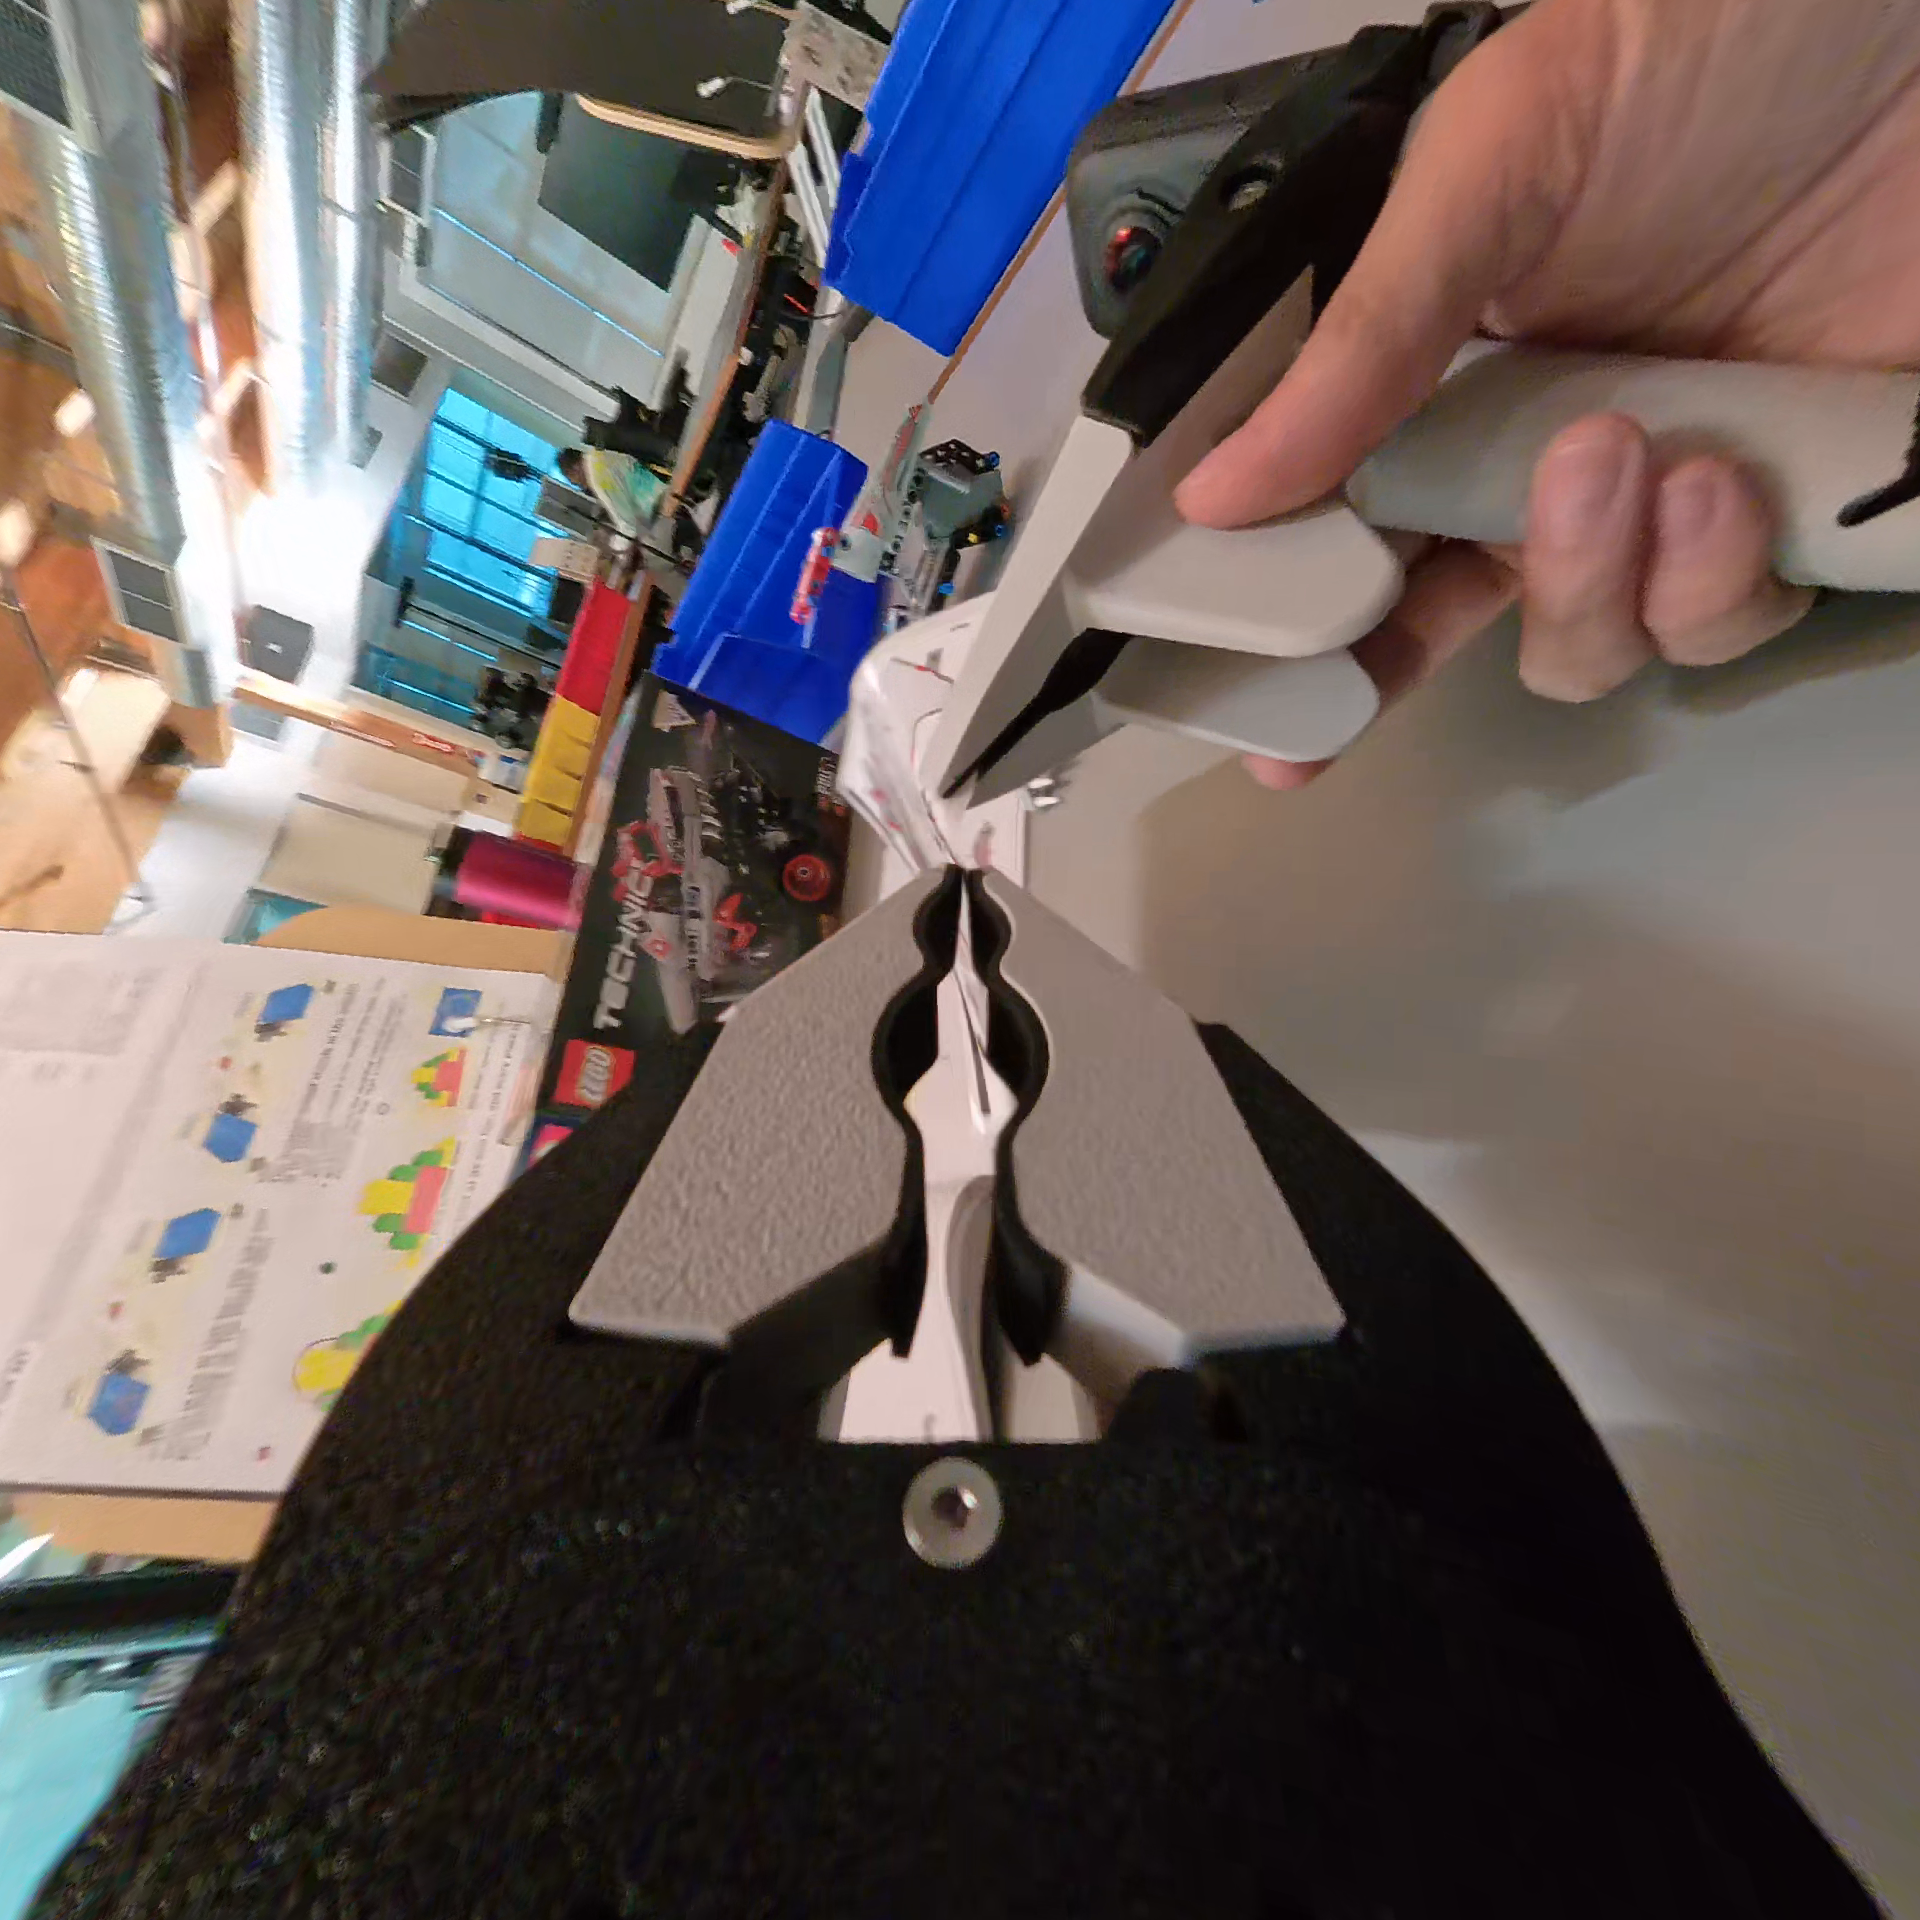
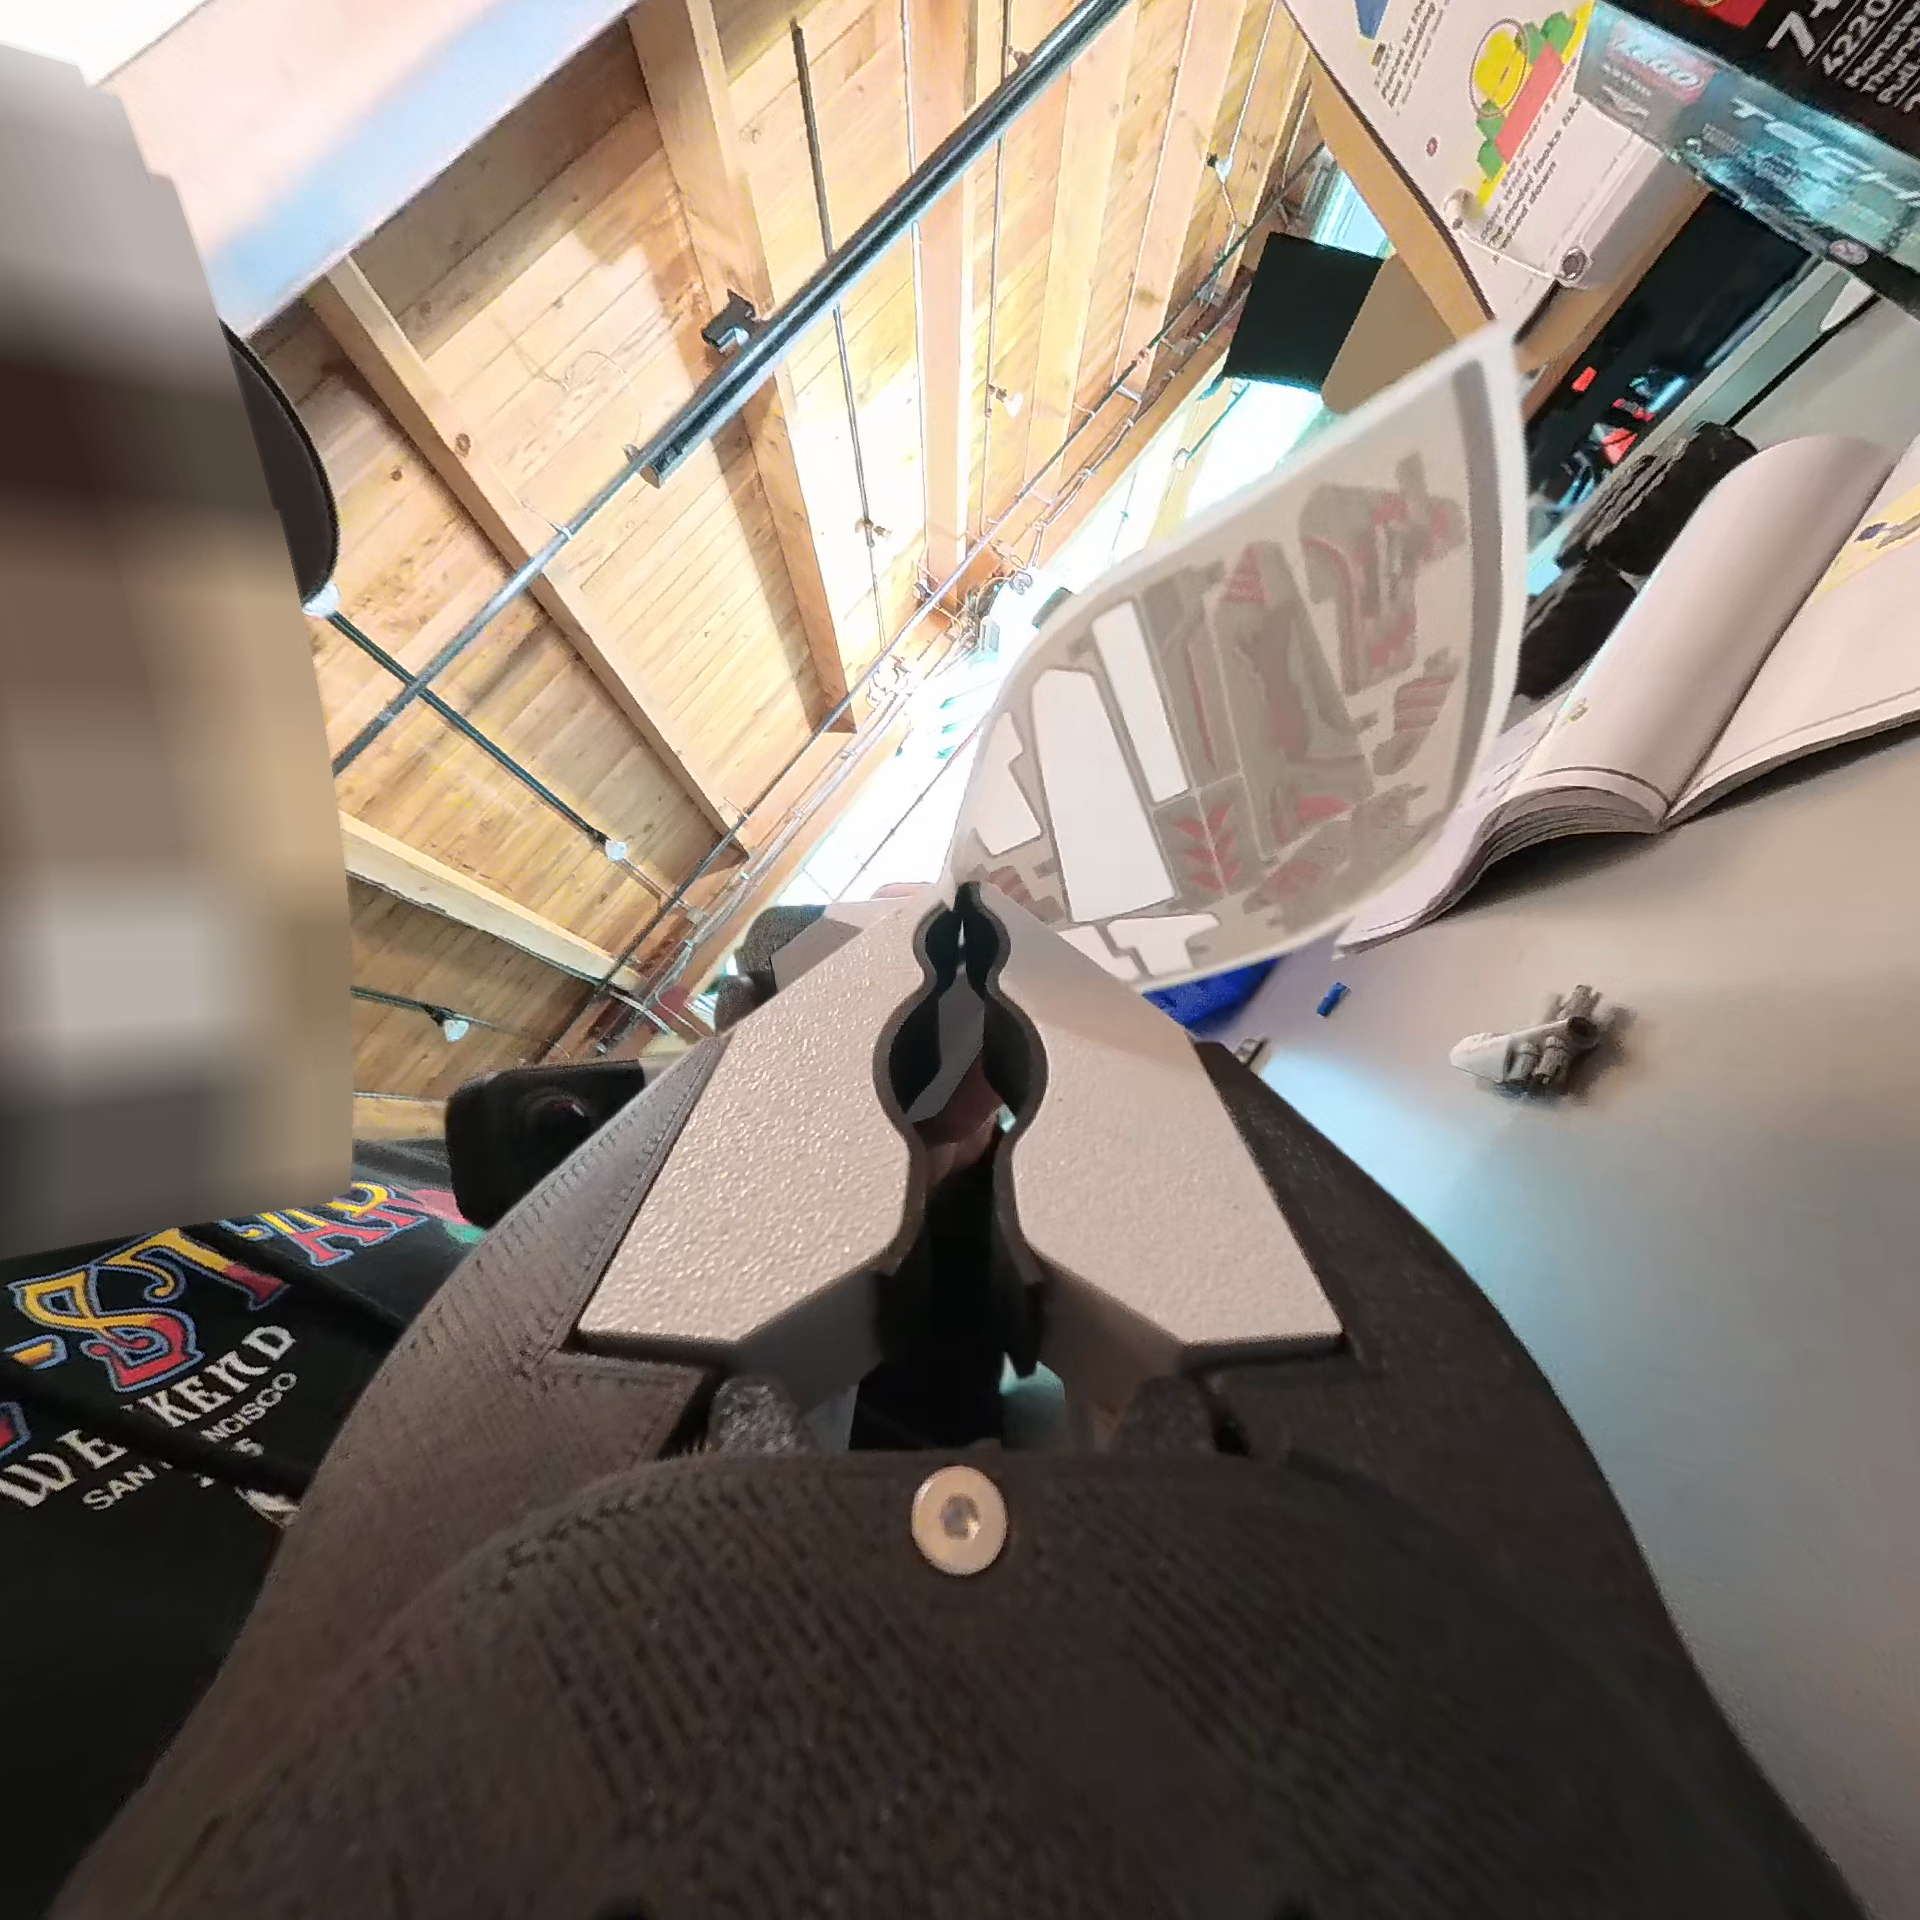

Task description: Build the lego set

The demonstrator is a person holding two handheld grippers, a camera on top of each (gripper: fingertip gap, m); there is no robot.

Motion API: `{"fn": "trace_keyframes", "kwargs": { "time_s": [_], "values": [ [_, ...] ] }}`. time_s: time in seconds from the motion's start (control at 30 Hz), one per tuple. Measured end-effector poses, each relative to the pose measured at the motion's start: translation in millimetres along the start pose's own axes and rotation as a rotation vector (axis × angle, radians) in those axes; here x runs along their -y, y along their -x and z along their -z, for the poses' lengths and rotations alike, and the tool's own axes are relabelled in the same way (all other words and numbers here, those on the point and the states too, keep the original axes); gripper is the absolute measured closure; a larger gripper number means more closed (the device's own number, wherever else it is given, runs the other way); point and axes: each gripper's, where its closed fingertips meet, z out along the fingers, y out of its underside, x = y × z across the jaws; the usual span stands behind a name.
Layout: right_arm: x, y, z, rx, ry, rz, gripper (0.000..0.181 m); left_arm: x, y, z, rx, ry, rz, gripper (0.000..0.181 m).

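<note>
A sticker sheet with grey and red decals and several blank spots is held in the air and curls upward. My right gripper is shut on its lower edge, and a thin grey strip shows between the jaws. In the left wrist view, my left gripper is shut on the same sheet, which shows edge-on between the jaws. The right gripper, held by a hand, pinches the sheet just above my left tips. A partly built grey model stands farther off on the table.
Blue bins, the set's dark box, a pink bottle and a printed sheet on cardboard line the table edge. An open instruction booklet, black tyres and a small grey subassembly lie on the grey table.
</note>
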Motion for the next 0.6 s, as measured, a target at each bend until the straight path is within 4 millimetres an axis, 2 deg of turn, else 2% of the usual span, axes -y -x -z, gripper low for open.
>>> {"fn": "trace_keyframes", "kwargs": {
  "time_s": [0.13, 0.27, 0.6],
  "values": [
    [-4, 3, -1, -0.003, 0.035, 0.074, 0.181, 5, -7, 3, -0.132, -0.064, 0.246, 0.165],
    [-11, 8, -3, -0.006, 0.097, 0.196, 0.181, 22, 3, 15, -0.243, -0.193, 0.522, 0.167],
    [-21, 15, -4, -0.019, 0.181, 0.476, 0.181, 17, -5, 16, -0.316, -0.134, 0.576, 0.168]
  ]
}}
